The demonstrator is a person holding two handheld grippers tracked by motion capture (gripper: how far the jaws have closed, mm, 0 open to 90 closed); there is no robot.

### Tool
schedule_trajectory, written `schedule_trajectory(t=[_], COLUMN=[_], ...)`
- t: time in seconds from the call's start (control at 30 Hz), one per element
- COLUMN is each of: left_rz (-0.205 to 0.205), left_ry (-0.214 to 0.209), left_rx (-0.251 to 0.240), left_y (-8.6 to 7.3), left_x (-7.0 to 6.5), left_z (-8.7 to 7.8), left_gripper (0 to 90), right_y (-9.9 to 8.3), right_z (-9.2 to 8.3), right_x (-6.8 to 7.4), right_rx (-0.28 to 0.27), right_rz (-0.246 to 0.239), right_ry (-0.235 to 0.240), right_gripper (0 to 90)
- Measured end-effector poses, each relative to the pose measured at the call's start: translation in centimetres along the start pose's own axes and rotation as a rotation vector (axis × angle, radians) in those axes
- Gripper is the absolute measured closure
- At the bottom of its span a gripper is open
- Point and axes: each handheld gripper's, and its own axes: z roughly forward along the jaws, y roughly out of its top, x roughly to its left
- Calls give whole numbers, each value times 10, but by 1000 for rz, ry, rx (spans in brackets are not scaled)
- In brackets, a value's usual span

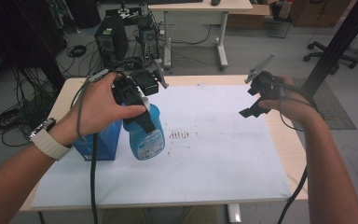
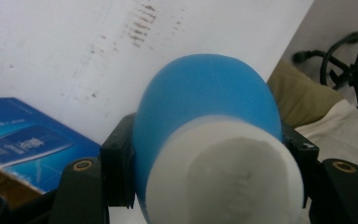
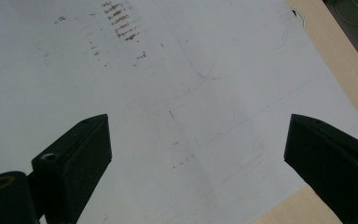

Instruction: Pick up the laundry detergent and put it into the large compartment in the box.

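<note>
Black two-jaw left gripper (image 1: pixel 137 100) and right gripper (image 1: pixel 256 100), brass-ringed screws, black trailing cables; white watch strap (image 1: pixel 49 143) (at eight o'clock).

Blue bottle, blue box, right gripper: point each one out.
blue bottle (image 1: pixel 145 136), high view, on its labelled body.
blue box (image 1: pixel 101 142), high view, on its front face.
right gripper (image 3: pixel 196 140), right gripper view, midway between its wide-apart jaw tips.

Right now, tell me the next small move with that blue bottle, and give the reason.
Probably carry the blue bottle sideways toward the open middle of the white sheet, away from the blue box. The left gripper is clamped on the bottle's neck just below the white cap, and the box sits close beside it. The right gripper hovers open over the sheet.
</note>
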Motion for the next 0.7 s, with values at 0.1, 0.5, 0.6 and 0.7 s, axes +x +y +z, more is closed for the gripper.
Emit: schedule_trajectory(t=[0.1, 0.5, 0.6, 0.7], left_rz=[-45, -155, -180, -210], left_ry=[7, 57, 66, 66], left_rx=[-13, -7, -3, 0], left_y=[-1, -2, -2, -2], left_x=[4, 14, 15, 18], left_z=[-6, -30, -34, -39], left_gripper=[376, 376, 376, 376], right_y=[0, 4, 5, 6], right_z=[0, 0, 0, 0], right_x=[0, 0, 1, 1], right_rx=[0, -4, -4, -6], right_rz=[1, -5, -6, -8], right_ry=[-1, -2, -4, -3], right_gripper=[75, 75, 75, 76])
